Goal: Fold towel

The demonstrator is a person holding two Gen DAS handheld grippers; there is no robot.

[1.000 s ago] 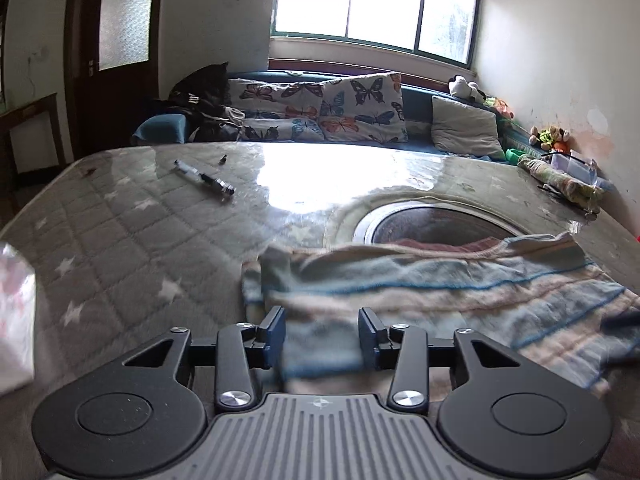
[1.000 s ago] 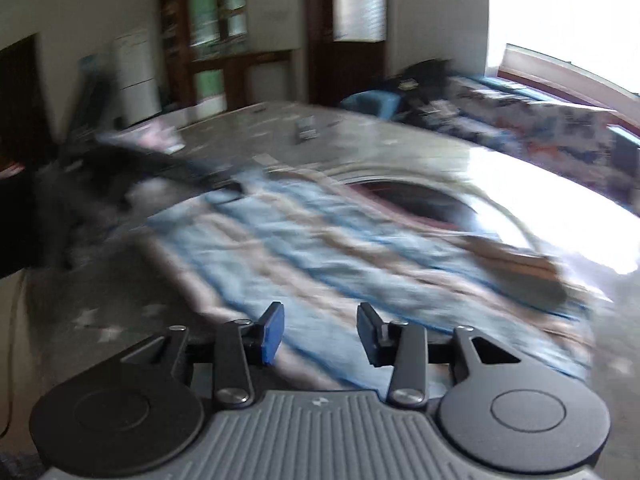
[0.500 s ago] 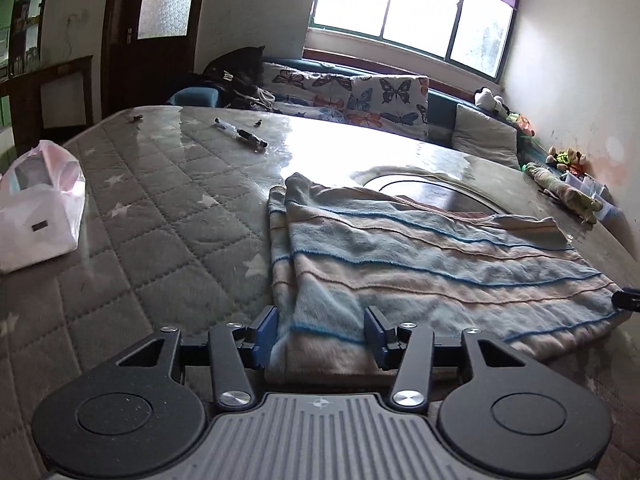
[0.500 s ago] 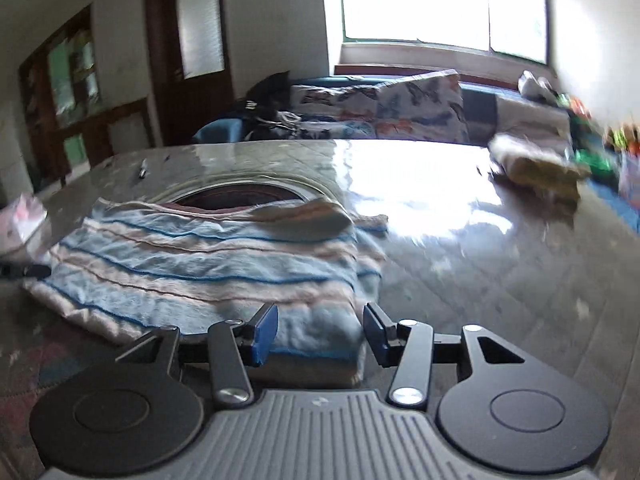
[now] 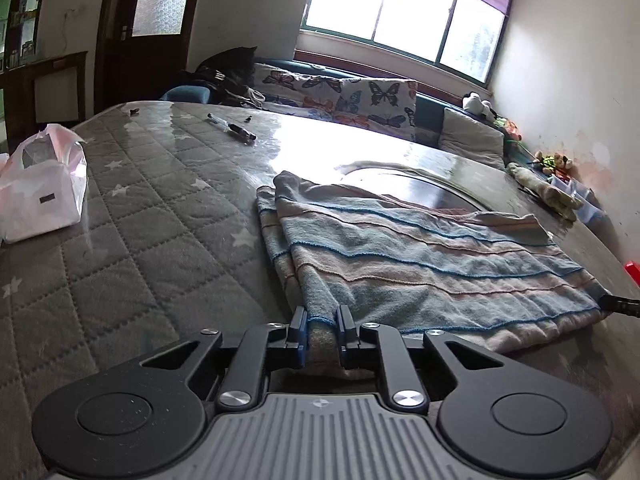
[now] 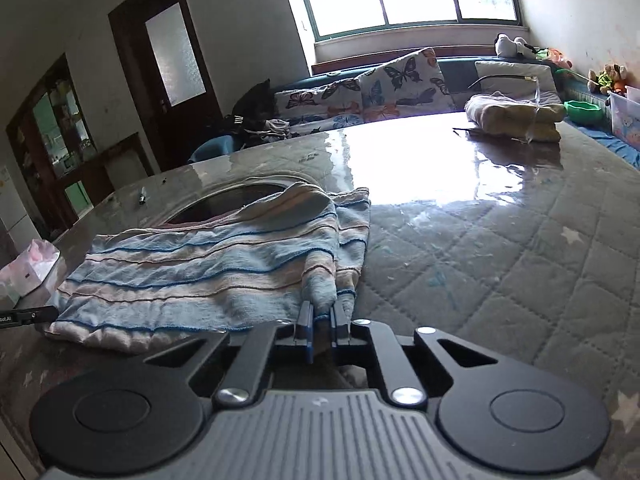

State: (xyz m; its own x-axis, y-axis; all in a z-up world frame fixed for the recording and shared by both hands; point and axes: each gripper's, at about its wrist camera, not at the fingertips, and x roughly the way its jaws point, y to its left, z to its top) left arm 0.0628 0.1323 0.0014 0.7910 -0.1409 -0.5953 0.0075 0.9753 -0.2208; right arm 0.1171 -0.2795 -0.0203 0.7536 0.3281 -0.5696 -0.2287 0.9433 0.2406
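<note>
- my left gripper point(image 5: 322, 317) is pinched on the near left corner of the striped towel point(image 5: 420, 256)
- right gripper point(image 6: 321, 316) is clamped on its near right corner
- towel's lying folded on the quilted table point(image 5: 140, 216), next to a white bag point(image 5: 40, 192)

1. A lived-in home room: a sofa point(image 5: 360, 100) with butterfly-print cushions point(image 6: 400, 80) sits under a big window point(image 5: 400, 20).
2. Soft toys point(image 5: 554, 160) line the wall.
3. A dark wooden door point(image 6: 168, 68) stands beside a glass-fronted cabinet point(image 6: 60, 136).
</note>
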